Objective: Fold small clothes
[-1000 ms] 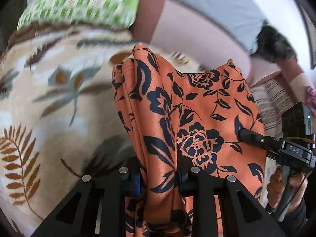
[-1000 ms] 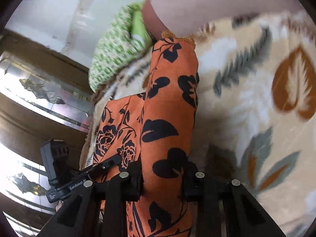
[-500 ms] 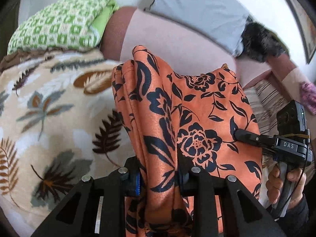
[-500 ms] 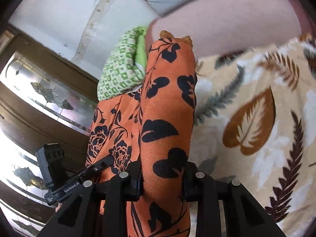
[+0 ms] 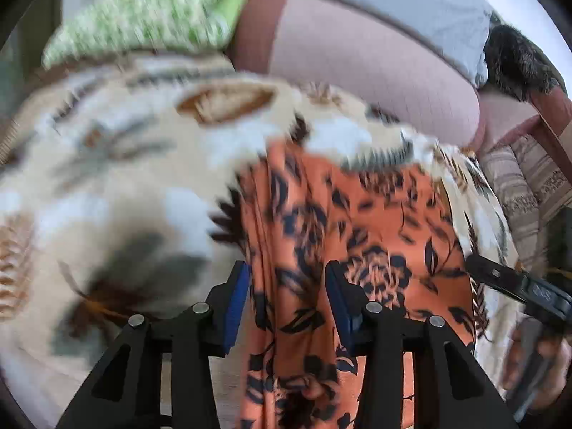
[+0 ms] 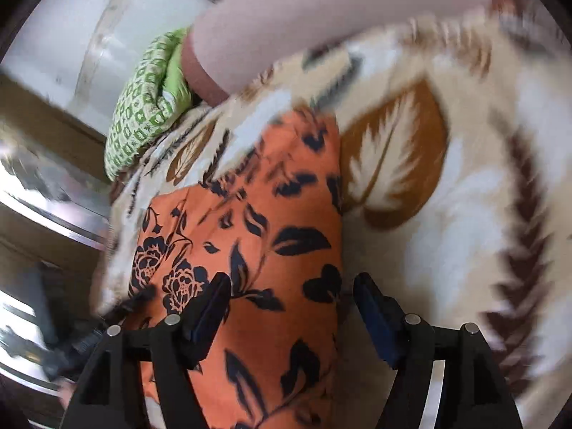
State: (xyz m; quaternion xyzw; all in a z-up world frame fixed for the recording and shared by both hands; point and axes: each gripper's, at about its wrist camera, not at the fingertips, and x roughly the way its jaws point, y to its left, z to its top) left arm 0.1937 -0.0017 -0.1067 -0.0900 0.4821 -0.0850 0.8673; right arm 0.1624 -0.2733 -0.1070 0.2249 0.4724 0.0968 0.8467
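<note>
An orange garment with black flowers (image 5: 357, 236) lies on the leaf-print blanket (image 5: 118, 186). My left gripper (image 5: 286, 279) is open, its blue pads apart on either side of the garment's left folded edge. In the right wrist view the same garment (image 6: 257, 236) lies flat, and my right gripper (image 6: 289, 293) is open around its right edge. The right gripper also shows at the right edge of the left wrist view (image 5: 514, 282). Both views are blurred by motion.
A green patterned pillow (image 5: 150, 25) and a pink bolster (image 5: 368, 71) lie at the head of the bed, with a grey pillow (image 5: 404, 3) behind. Striped fabric (image 5: 518, 182) is at the right. A wooden, mirrored headboard (image 6: 39, 193) shows at the left of the right wrist view.
Both grippers went from shut on the raised garment to open. The garment dropped from hanging upright to lying on the blanket, and both grippers moved down towards the bed.
</note>
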